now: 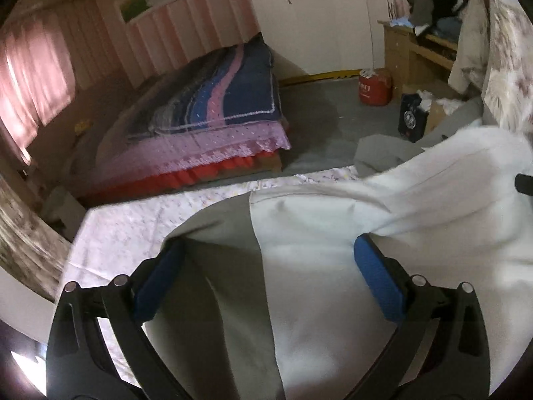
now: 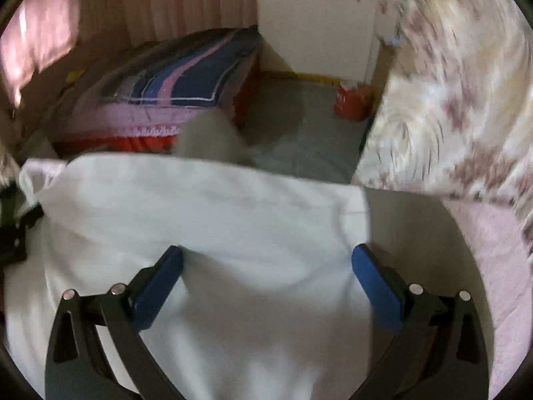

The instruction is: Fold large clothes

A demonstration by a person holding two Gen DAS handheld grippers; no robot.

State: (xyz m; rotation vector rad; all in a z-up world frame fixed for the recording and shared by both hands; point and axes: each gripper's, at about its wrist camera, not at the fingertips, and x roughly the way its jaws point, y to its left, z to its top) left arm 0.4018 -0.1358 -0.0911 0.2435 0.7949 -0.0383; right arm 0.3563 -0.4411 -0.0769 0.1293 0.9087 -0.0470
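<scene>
Left wrist view: the left gripper (image 1: 268, 266) stands with fingers spread wide over a white and grey garment (image 1: 316, 250) lying on a pale floral sheet (image 1: 126, 233).

The sheet's far edge drops to bare grey floor (image 1: 319, 116), open room up to the bed (image 1: 213, 110) at far left and a red canister (image 1: 374, 86) by the white wardrobe (image 1: 316, 26); a wooden desk (image 1: 409, 53) piled with clothes and a black box (image 1: 411, 121) crowd the far right. The right wrist view, blurred, shows the right gripper (image 2: 266, 266) likewise wide apart, holding nothing, the garment's (image 2: 216, 216) white cloth between its blue pads (image 2: 376, 286), and a flowered cloth (image 2: 449, 100) hanging close on the right, closing that side.
</scene>
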